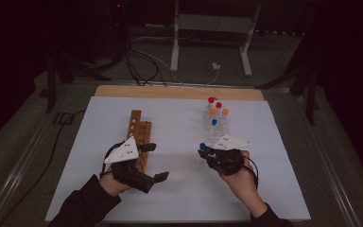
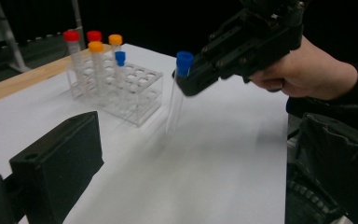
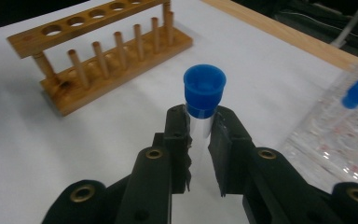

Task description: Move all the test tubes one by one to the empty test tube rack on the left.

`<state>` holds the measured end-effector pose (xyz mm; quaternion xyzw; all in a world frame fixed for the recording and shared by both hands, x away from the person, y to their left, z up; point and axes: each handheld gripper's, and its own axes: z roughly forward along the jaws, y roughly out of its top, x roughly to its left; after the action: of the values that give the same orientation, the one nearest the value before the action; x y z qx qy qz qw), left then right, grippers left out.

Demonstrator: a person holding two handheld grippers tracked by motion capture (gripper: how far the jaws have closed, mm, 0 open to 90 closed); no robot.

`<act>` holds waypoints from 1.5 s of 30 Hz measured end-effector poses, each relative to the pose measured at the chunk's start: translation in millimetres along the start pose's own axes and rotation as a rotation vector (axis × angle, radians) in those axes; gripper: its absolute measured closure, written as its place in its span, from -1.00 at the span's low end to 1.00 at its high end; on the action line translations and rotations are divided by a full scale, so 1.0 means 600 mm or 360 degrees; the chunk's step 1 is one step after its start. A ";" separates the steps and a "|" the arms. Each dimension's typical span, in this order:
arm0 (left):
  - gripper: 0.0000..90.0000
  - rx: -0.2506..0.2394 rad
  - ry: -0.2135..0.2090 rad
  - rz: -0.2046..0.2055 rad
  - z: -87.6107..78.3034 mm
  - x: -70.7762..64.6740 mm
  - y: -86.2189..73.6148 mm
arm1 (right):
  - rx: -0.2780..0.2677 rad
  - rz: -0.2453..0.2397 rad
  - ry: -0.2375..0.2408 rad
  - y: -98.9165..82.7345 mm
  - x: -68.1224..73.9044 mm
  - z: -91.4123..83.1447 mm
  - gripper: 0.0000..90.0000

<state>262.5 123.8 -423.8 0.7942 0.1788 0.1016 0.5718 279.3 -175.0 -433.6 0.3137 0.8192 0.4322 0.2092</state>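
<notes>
A clear tube with a blue cap [image 3: 204,91] is clamped just below its cap by my right gripper [image 3: 199,135]. In the left gripper view the tube [image 2: 178,93] hangs upright above the white mat, clear of it, between the two racks. From above, the right gripper [image 1: 203,151] sits just in front of the clear plastic rack [image 1: 217,124]. My left gripper [image 1: 157,161] is open and holds nothing, beside the near end of the wooden rack [image 1: 139,130]; its wide-apart jaws frame the left gripper view.
The clear rack [image 2: 135,93] holds several tubes with red, orange and blue caps. The wooden rack [image 3: 102,51] has a row of holes and pegs. A white mat [image 1: 179,198] covers the table, with a wooden edge [image 1: 170,91] at the back.
</notes>
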 end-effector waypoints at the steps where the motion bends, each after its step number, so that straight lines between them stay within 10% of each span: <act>1: -0.94 0.0000 0.0000 0.0000 0.000 0.000 0.000 | 0.0000 0.0000 0.0000 0.000 0.000 0.000 0.71; 18: -0.62 0.0043 0.0031 0.0033 0.078 -0.013 0.029 | 0.0019 -0.0090 0.0132 0.002 0.050 0.008 0.72; 39: 0.67 0.0134 0.0025 0.0077 0.115 -0.015 0.034 | 0.0012 -0.0094 0.0148 0.004 0.055 0.006 0.71; 45: 0.73 0.0149 0.0055 0.0127 0.116 -0.018 0.038 | 0.0007 -0.0086 0.0145 0.004 0.053 0.006 0.71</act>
<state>282.0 52.4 -424.6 0.8247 0.1615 0.1295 0.5262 259.4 -149.9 -435.6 0.2719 0.8369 0.4384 0.1828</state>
